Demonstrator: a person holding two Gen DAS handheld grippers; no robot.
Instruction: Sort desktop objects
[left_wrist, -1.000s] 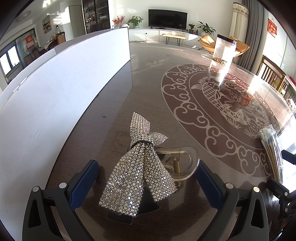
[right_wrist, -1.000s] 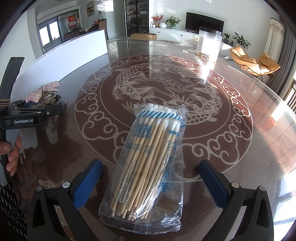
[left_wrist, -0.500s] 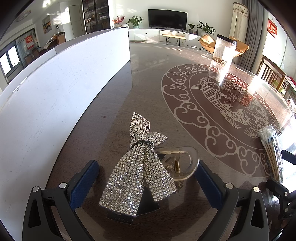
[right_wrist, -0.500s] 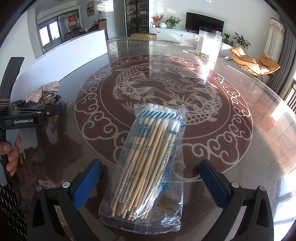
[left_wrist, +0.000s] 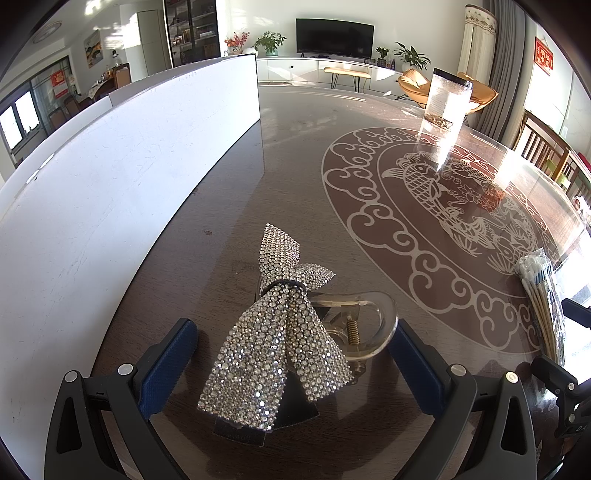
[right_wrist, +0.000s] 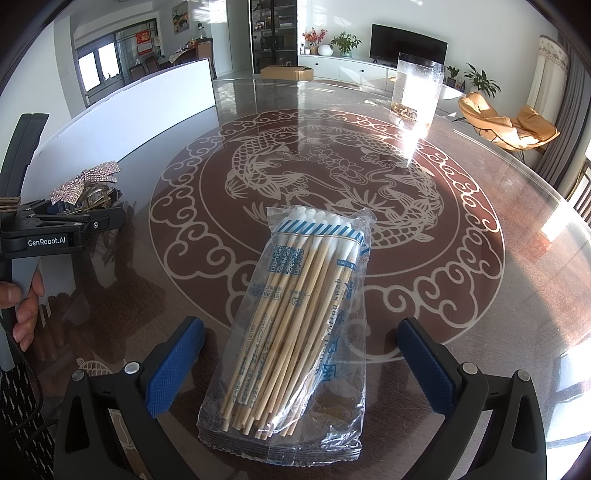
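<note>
Rhinestone bow hair clip (left_wrist: 277, 328) and bagged cotton swabs (right_wrist: 295, 325), flat, well apart

The right gripper (right_wrist: 301, 354) stands wide apart, its blue textured pads (right_wrist: 173, 365) at 7 and 5 o'clock flanking a clear plastic packet of wooden-stick cotton swabs (right_wrist: 299, 321) lying flat on the glossy brown round table with pale fish and cloud motifs (right_wrist: 461, 258). At 9 o'clock, the black left gripper (right_wrist: 55, 229) sits beside a rhinestone bow hair clip (right_wrist: 86, 184). A clear plastic jar (right_wrist: 415, 88) stands at 1 o'clock.
</note>
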